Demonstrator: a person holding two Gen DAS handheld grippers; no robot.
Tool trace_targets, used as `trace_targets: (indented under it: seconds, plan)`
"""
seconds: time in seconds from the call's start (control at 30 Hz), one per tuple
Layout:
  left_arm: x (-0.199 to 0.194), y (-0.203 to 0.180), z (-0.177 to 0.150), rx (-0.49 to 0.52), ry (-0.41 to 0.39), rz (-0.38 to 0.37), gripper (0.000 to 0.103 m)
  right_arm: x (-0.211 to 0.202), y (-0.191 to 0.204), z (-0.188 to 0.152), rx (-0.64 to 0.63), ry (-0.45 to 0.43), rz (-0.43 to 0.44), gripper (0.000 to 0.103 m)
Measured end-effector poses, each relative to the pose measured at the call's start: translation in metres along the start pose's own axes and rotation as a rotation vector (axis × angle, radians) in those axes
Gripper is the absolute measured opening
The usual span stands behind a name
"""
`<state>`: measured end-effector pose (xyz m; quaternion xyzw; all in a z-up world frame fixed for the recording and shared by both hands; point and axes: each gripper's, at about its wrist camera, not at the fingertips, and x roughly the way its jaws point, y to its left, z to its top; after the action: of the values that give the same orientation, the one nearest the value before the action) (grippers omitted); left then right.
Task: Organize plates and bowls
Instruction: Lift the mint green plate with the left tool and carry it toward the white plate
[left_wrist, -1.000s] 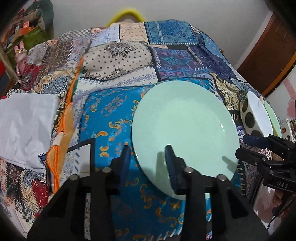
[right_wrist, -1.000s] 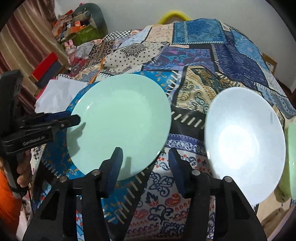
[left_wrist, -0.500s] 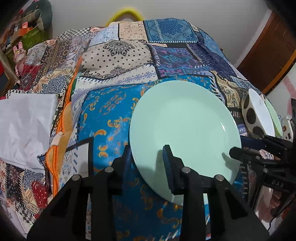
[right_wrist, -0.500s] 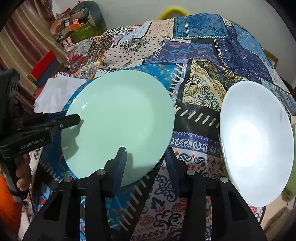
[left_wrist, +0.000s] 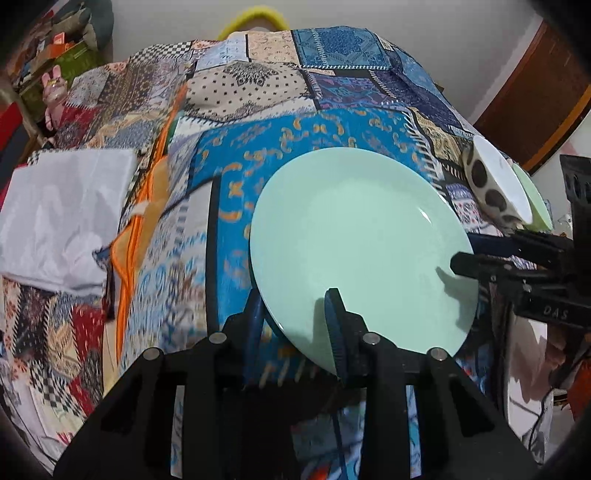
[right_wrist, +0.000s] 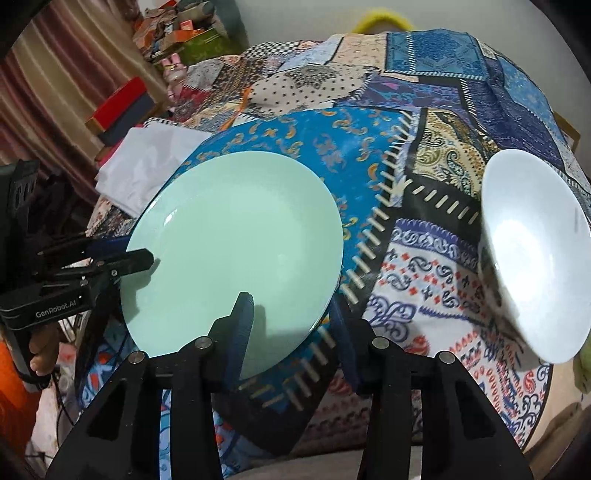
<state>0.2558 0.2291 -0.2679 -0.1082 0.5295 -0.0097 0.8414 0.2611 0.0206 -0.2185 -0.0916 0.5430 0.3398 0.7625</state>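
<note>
A pale green plate (left_wrist: 362, 240) is held off the patchwork cloth by both grippers; it also shows in the right wrist view (right_wrist: 236, 251). My left gripper (left_wrist: 295, 325) is shut on its near left rim. My right gripper (right_wrist: 288, 325) is shut on its near right rim and shows in the left wrist view (left_wrist: 476, 254). A white bowl with dark spots outside (left_wrist: 495, 184) stands to the right; its white inside shows in the right wrist view (right_wrist: 535, 254). A green dish (left_wrist: 535, 199) sits just behind it.
A patchwork cloth (left_wrist: 258, 88) covers the table. A white folded cloth (left_wrist: 62, 214) lies at the left. Boxes and clutter (right_wrist: 122, 103) stand beyond the table's left side. A yellow hoop (left_wrist: 255, 18) shows at the far end.
The green plate has risen off the cloth and come nearer and lower in both views, with both grippers on its rim. The spotted bowl has shifted right in the right wrist view.
</note>
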Motion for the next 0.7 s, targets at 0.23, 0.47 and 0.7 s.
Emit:
trace_targets:
  seconds: [0.23, 0.47, 0.7]
  plan:
    - [-0.002, -0.001, -0.009, 0.0, -0.002, 0.011, 0.033, 0.01, -0.005, 0.008, 0.007, 0.017, -0.003, 0.035]
    - [0.006, 0.0, -0.003, -0.006, -0.005, 0.017, 0.033, 0.022, -0.003, 0.015, -0.009, 0.034, -0.015, 0.033]
    - [0.005, -0.001, -0.002, -0.012, -0.015, 0.022, 0.033, 0.016, -0.004, 0.014, -0.005, 0.026, -0.031, 0.024]
